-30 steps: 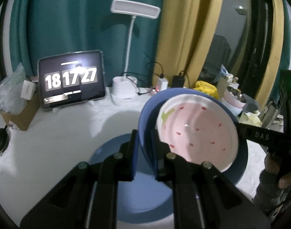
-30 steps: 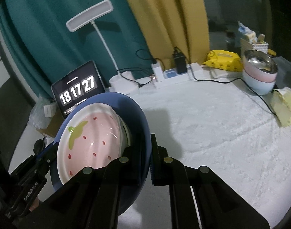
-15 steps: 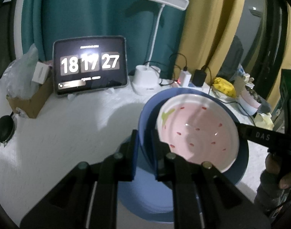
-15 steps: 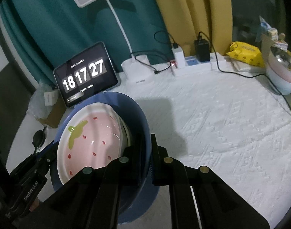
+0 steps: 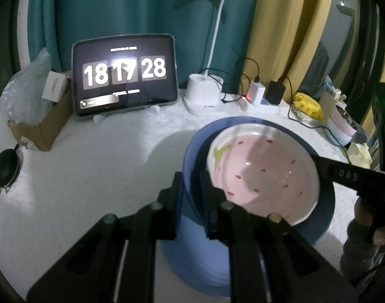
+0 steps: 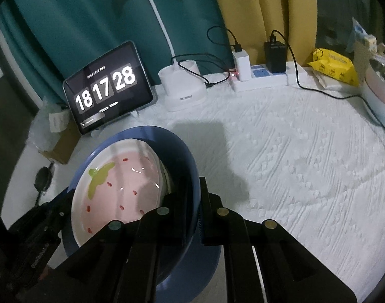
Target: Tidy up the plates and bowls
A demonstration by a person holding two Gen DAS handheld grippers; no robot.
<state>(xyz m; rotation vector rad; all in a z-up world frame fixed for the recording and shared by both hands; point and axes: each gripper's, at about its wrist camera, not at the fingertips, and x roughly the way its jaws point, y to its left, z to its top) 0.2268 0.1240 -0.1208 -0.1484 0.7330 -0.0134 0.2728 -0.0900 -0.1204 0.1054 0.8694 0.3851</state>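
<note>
1. The left gripper [image 5: 191, 197] is squeezed shut on the near rim of a big round blue bowl [image 5: 318, 223]. The right gripper [image 6: 192, 202] is squeezed shut on the rim on the other side, so both hold the same bowl.

2. Inside the blue bowl sits a pink dish painted like a strawberry, with red dots and a green leaf [image 5: 263, 174]. It leans to one side and no gripper holds it — it only rests there.

3. The blue bowl is low over the table, above another pale blue round dish [image 5: 192, 252]. It is hard to tell if they touch yet.

4. What could go wrong: if one hand drops faster than the other, the bowl tips and the pink dish could slide out and crack.

5. The grips are only on thin rims. A bump on landing could make a rim slip out of the jaws.

6. The table wears a white bumpy cloth [image 6: 306, 164] — soft, but it could bunch up.

7. Farther back stand a tablet clock [image 5: 125, 74], a white desk lamp [image 5: 205, 96] and a white power strip with plugs and wires [image 6: 268, 75]. A cardboard box [image 5: 41, 126] sits at the left. More stacked bowls [image 6: 379, 96] sit at the far right.

8. Teal curtains [image 5: 116, 7] and yellow curtains [image 6: 255, 0] hang behind. The room is dim.
</note>
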